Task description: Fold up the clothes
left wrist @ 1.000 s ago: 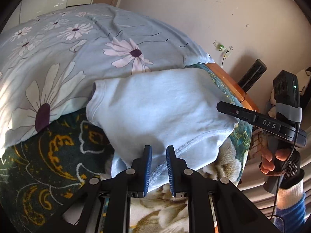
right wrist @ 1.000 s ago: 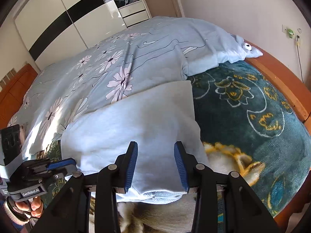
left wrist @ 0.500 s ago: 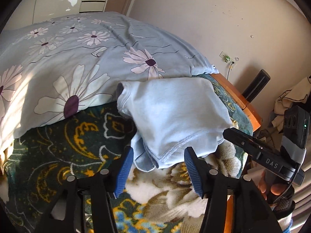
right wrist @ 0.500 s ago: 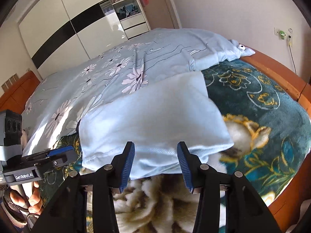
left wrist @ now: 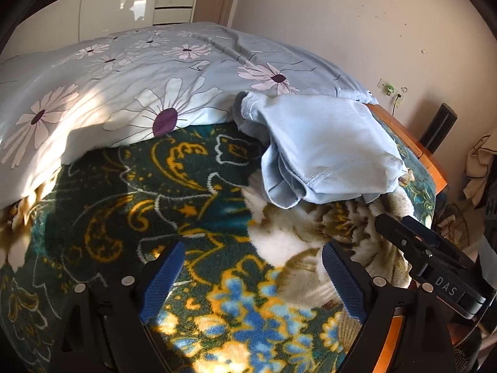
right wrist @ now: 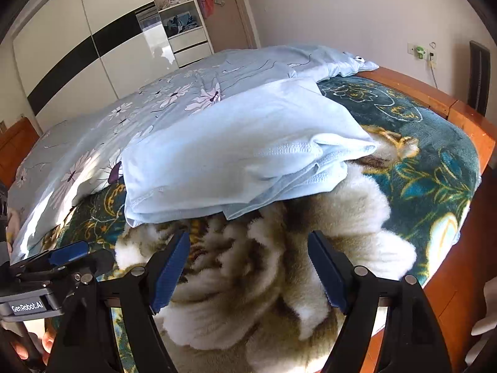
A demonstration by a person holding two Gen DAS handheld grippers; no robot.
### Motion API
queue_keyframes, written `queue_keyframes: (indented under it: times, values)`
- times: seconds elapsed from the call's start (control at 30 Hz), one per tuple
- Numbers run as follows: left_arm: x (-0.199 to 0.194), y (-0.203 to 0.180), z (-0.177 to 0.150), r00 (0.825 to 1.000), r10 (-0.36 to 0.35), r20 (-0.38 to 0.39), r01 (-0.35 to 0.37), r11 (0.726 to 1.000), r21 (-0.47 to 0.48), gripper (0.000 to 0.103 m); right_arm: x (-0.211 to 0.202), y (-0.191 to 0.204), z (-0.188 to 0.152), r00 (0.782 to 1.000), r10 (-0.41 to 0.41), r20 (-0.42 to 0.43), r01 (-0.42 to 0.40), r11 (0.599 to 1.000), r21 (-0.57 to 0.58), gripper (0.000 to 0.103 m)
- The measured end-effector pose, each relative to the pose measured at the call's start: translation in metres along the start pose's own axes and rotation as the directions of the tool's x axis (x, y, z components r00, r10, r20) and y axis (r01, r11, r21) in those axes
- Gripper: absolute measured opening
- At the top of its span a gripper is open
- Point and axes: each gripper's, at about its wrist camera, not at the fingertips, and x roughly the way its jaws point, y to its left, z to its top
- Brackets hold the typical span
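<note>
Pale blue, the folded shirt (left wrist: 326, 146) lies on the blanket (left wrist: 130, 192) beyond my left gripper (left wrist: 251, 276) and right gripper (right wrist: 248, 267), both spread wide and empty.

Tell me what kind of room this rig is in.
Almost certainly a home bedroom. There is a bed with a floral duvet and patterned fleece blanket, a folded light-blue garment lying on it, and a sliding-door wardrobe behind.
</note>
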Motion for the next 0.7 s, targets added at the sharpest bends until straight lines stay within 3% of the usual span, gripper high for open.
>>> queue_keyframes:
  times: [0.27, 0.33, 0.57, 0.7]
  values:
    - [-0.003, -0.008, -0.004, 0.994, 0.101, 0.043, -0.105, 0.991, 0.085, 0.094, -0.011, 0.011, -0.018, 0.993, -0.1, 0.059, 0.1, 0.995, -0.002, 0.079]
    - [-0.003, -0.007, -0.006, 0.994, 0.099, 0.041, -0.102, 0.991, 0.091, 0.094, -0.012, 0.01, -0.019, 0.988, -0.138, 0.073, 0.138, 0.99, 0.007, 0.079]
    - [0.007, -0.005, -0.016, 0.983, 0.18, 0.02, -0.181, 0.977, 0.111, 0.094, -0.011, 0.013, -0.022, 0.986, -0.154, 0.067, 0.155, 0.988, -0.012, 0.079]
    - [0.009, -0.002, -0.021, 0.985, 0.171, 0.021, -0.172, 0.98, 0.098, 0.094, -0.009, 0.017, -0.026, 0.986, -0.155, 0.068, 0.157, 0.987, -0.024, 0.079]
